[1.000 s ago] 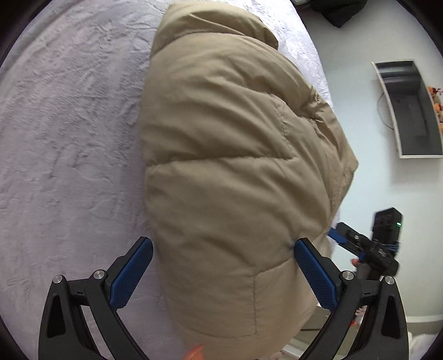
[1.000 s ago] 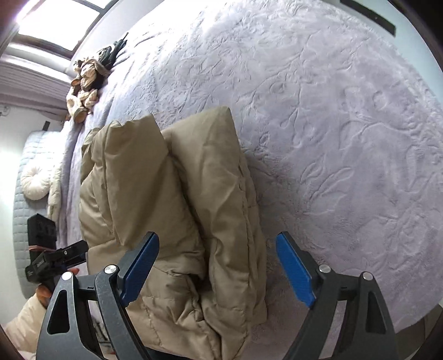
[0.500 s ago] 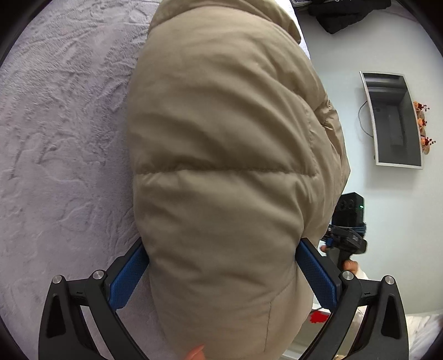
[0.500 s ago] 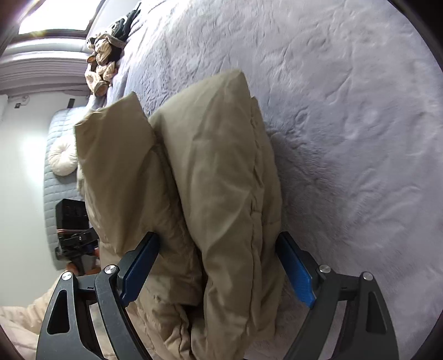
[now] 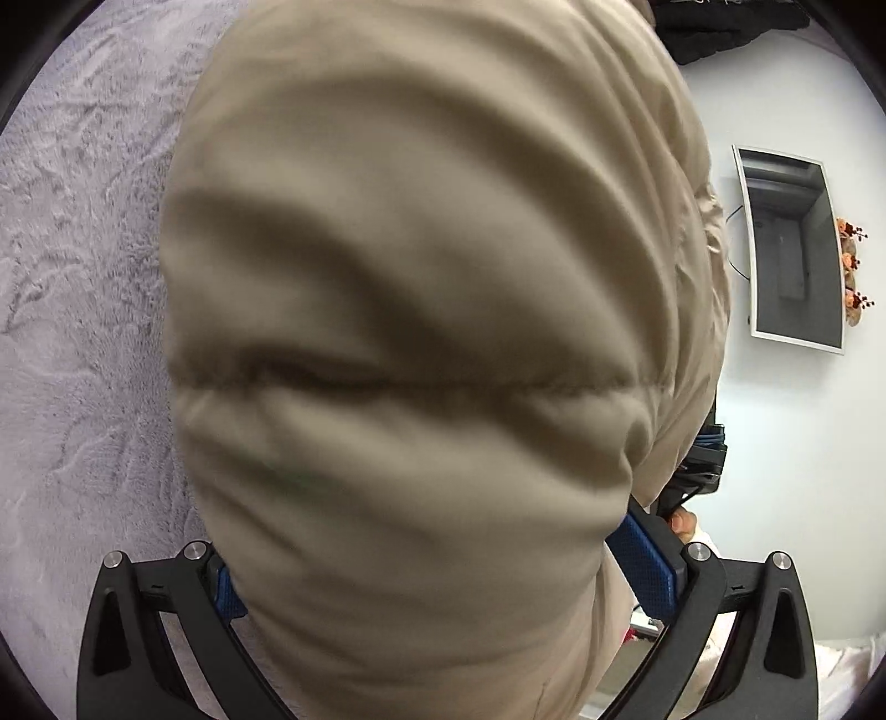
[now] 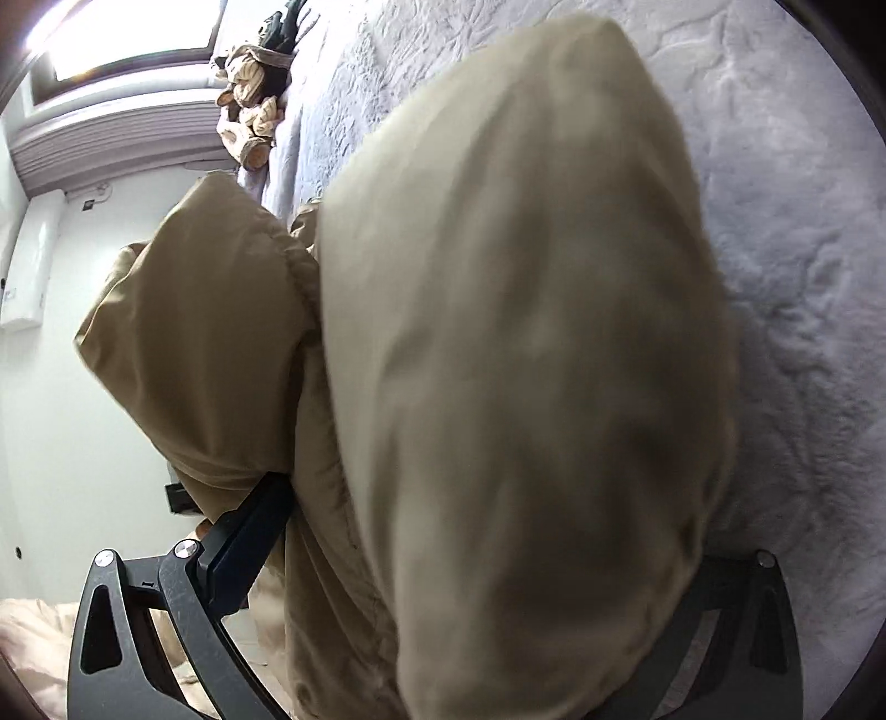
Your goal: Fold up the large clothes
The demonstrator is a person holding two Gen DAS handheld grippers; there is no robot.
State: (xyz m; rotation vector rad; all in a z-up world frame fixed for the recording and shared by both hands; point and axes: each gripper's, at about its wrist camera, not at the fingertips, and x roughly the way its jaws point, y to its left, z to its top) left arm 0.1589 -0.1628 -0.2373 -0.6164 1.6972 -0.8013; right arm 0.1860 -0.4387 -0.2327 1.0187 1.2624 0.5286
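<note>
— Jacket (image 5: 398, 354), tan and puffy, bundled on the grey bedspread (image 5: 72, 332) at the bed's edge, bulging into both views.

— And the left gripper (image 5: 443, 576)?

— Wide apart, with the bundle's end stuffed between. Blue pad of one finger (image 5: 648, 565) bare beside the fabric; other pad nearly buried. Pressing or merely touching: cannot tell.

— Right gripper (image 6: 487, 565)?

— Opening, at full spread. Folded layers of jacket (image 6: 526, 360) between the fingers; one dark finger (image 6: 249, 531) against a fold, the other hidden under cloth.

— Around it?

— Textured bedspread (image 6: 803, 249) beyond. Stuffed toy (image 6: 249, 116) at the bed's far edge, under a bright window (image 6: 127, 39). White wall with a mounted screen (image 5: 792, 249) past the edge.
</note>
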